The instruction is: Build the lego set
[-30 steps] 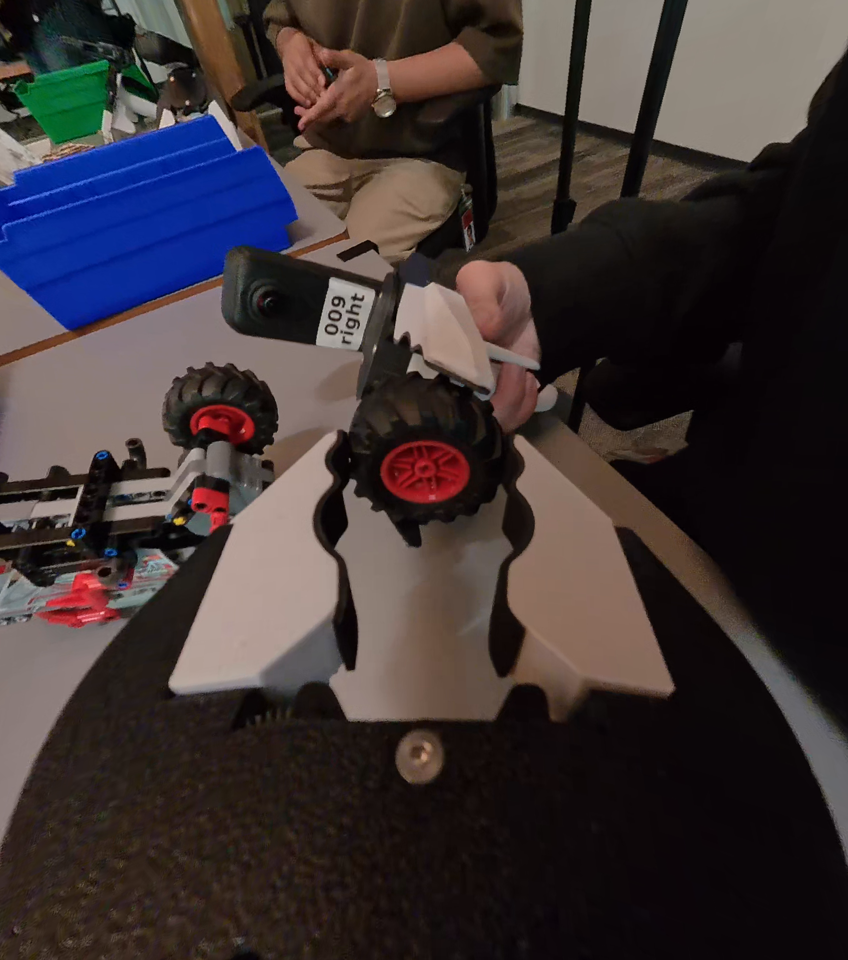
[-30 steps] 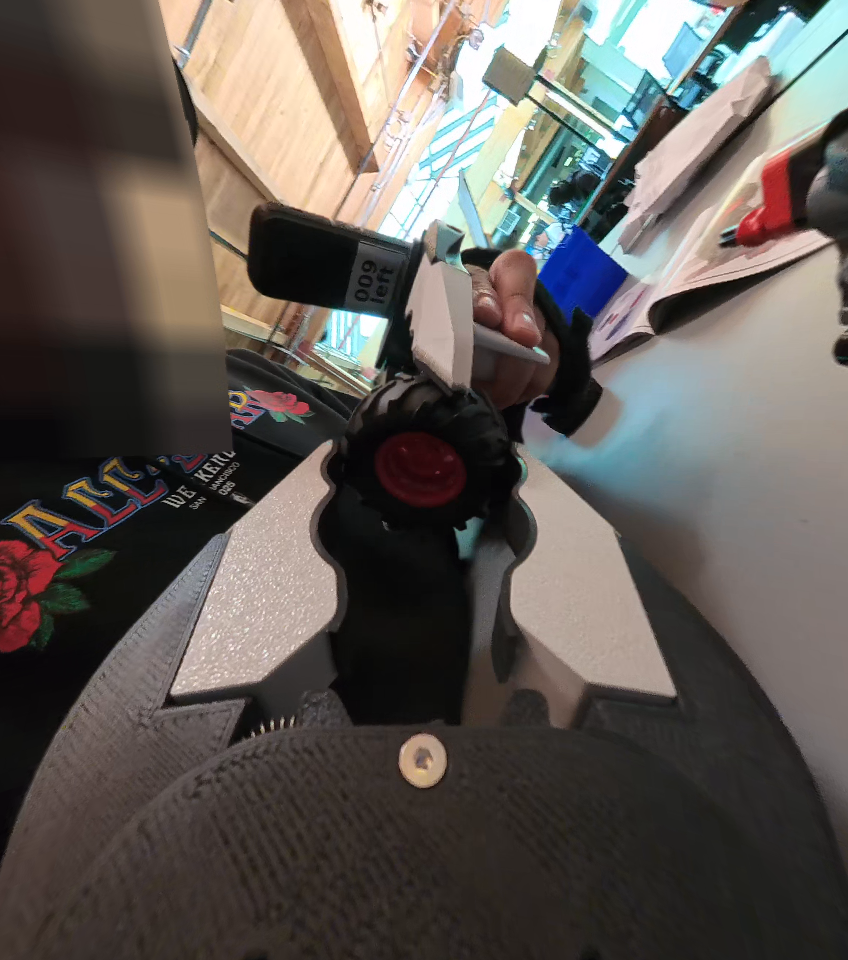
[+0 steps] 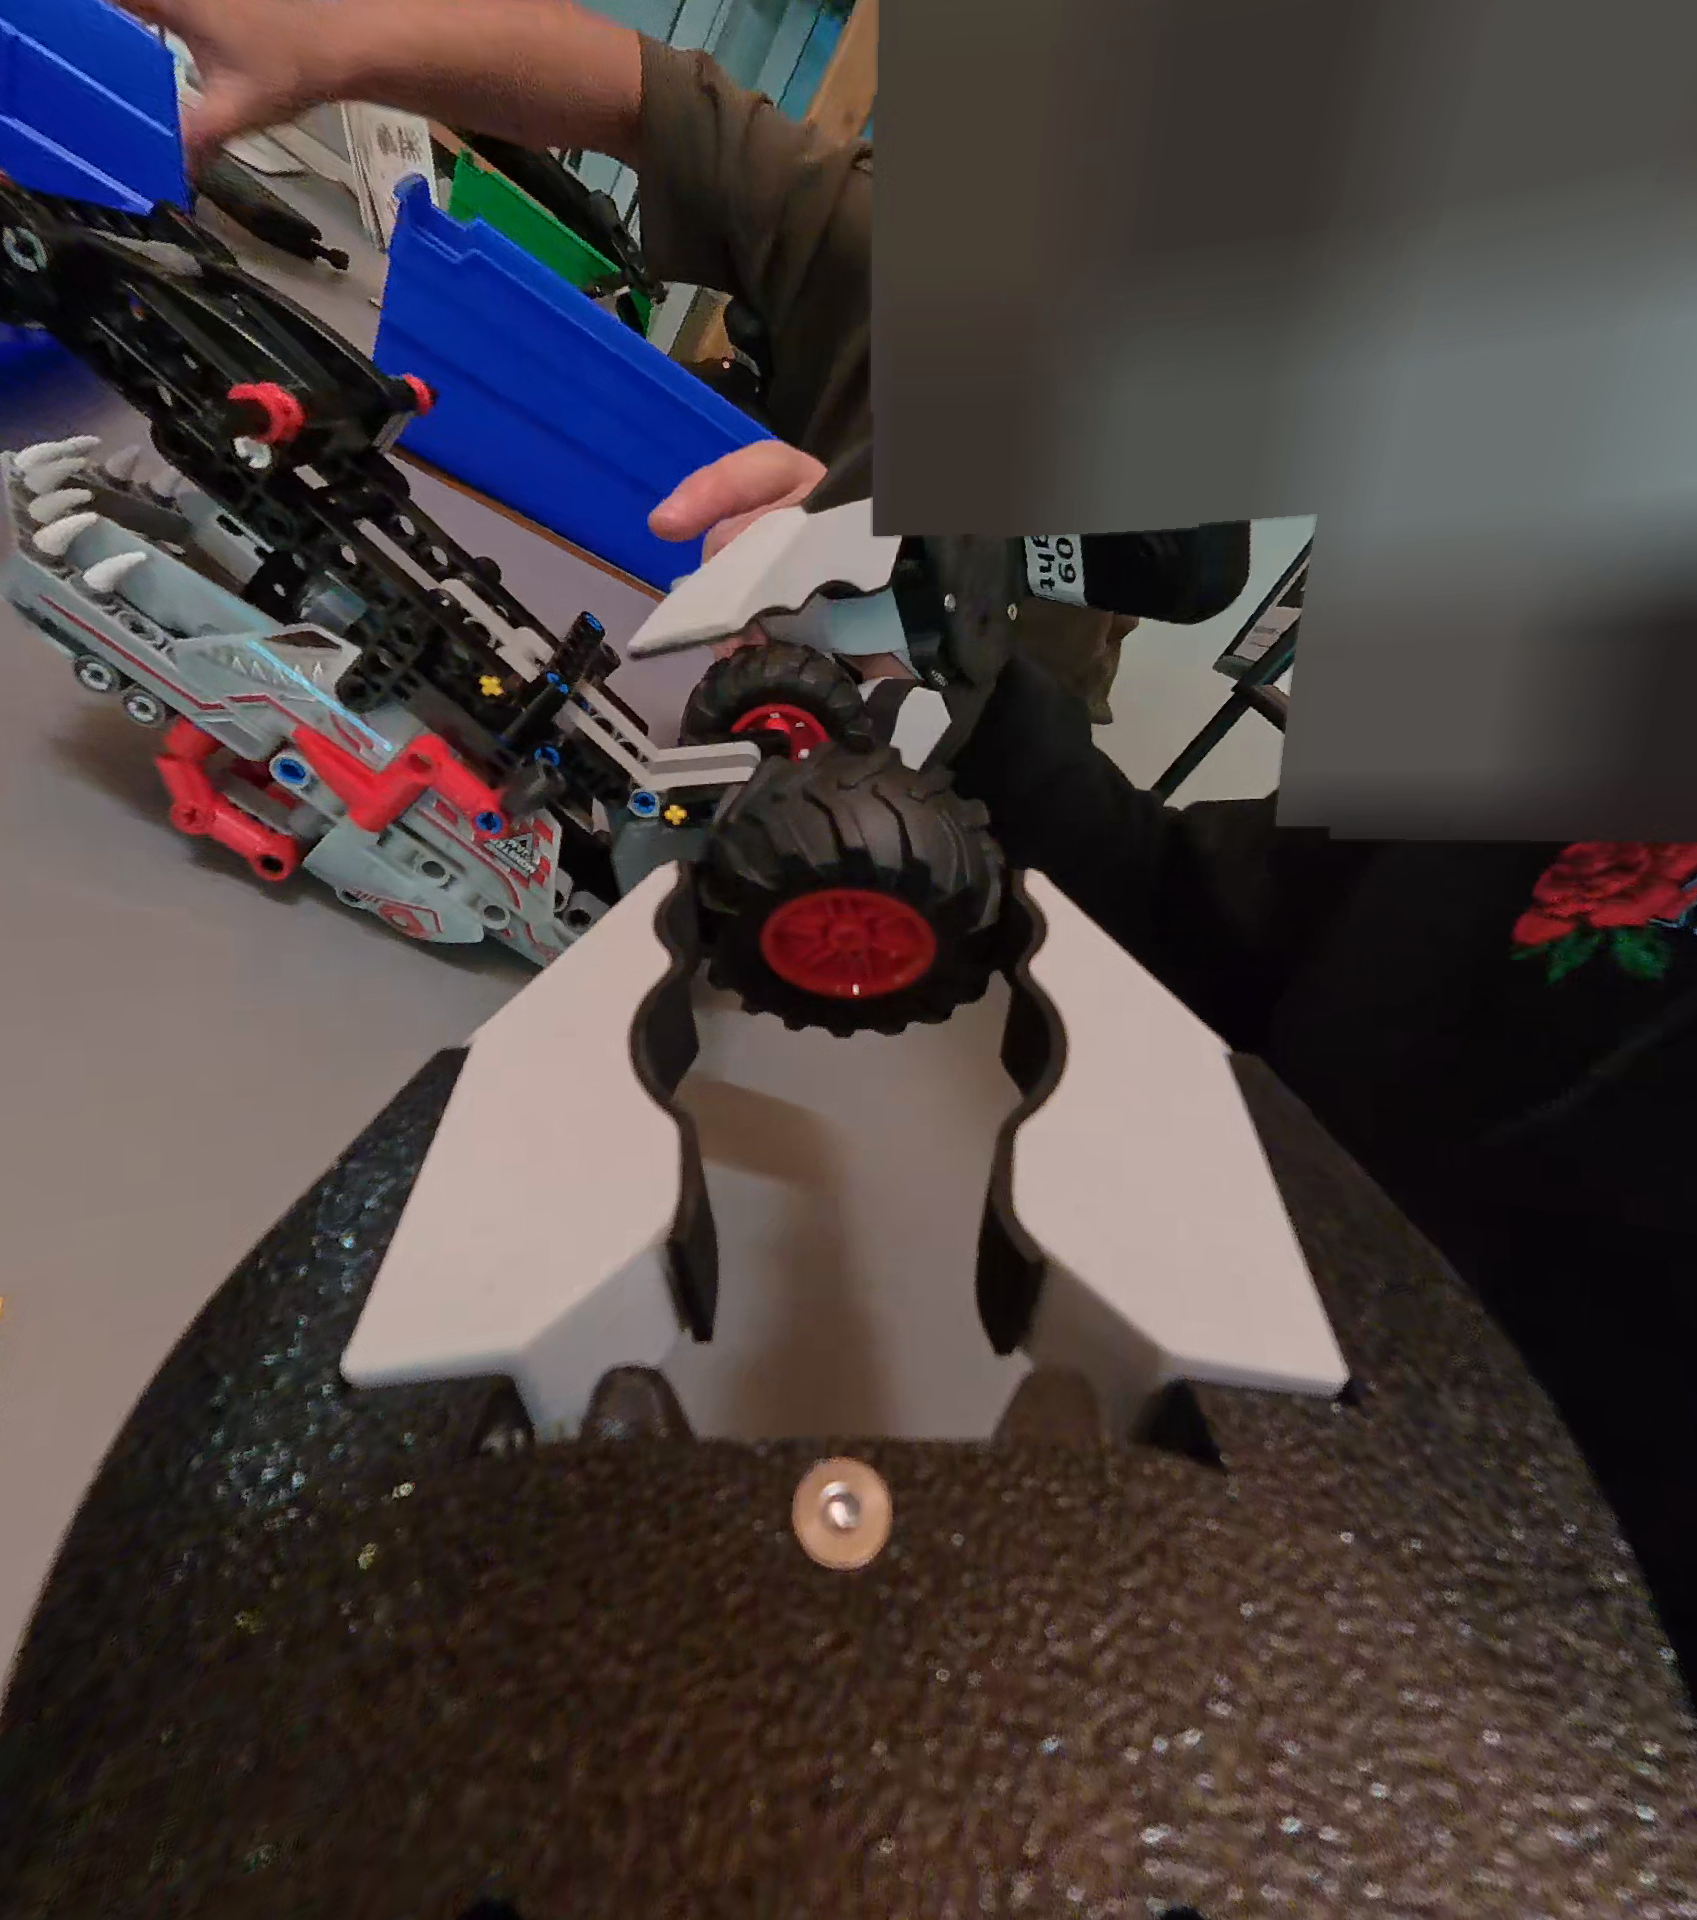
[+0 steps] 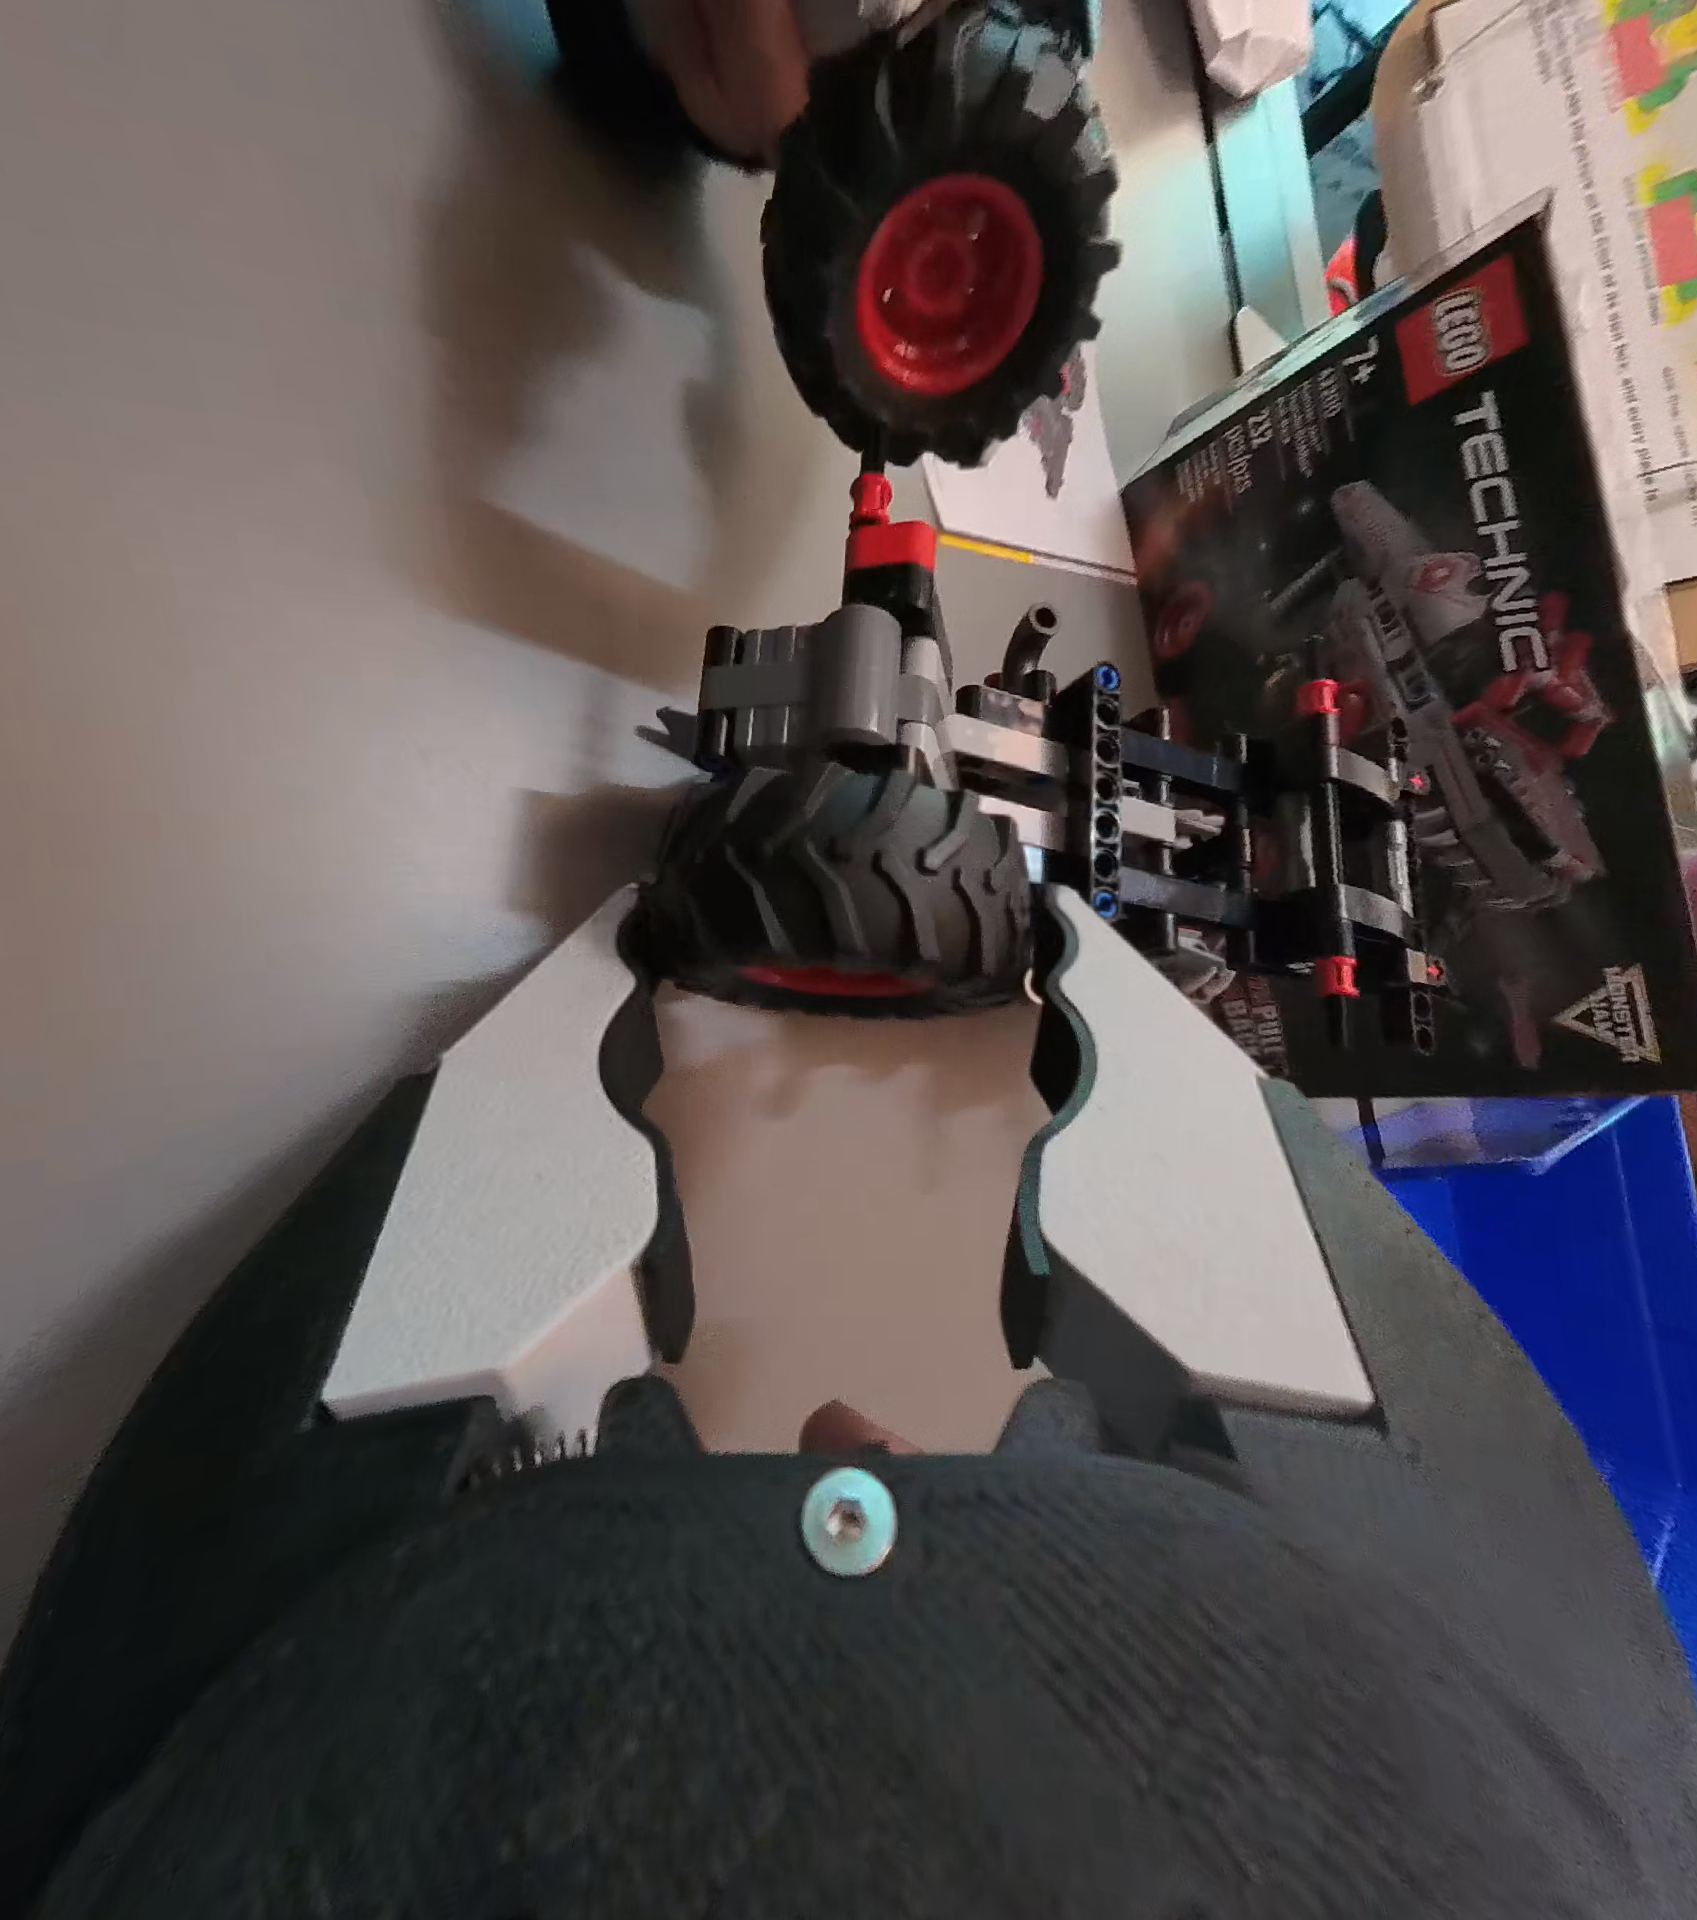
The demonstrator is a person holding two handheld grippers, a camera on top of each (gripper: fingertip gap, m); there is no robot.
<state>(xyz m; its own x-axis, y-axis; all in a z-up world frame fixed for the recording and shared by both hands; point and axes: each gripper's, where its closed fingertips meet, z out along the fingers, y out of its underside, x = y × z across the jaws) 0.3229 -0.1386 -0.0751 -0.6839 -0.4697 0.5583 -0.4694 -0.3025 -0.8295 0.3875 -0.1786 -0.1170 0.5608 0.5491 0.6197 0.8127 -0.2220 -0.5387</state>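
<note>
Wheels (image 3: pixel 849 914) (image 4: pixel 839 904) pinched by both tongs (image 3: pixel 849 940) (image 4: pixel 839 961) w/ truck (image 3: pixel 387 717) amid bins (image 3: pixel 553 395), box (image 4: pixel 1446 665).

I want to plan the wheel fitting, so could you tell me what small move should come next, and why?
Probably push the wheel in the left gripper toward the chassis: bare axle shows between it and the red bush, while the right gripper grips the opposite wheel as a brace.
</note>
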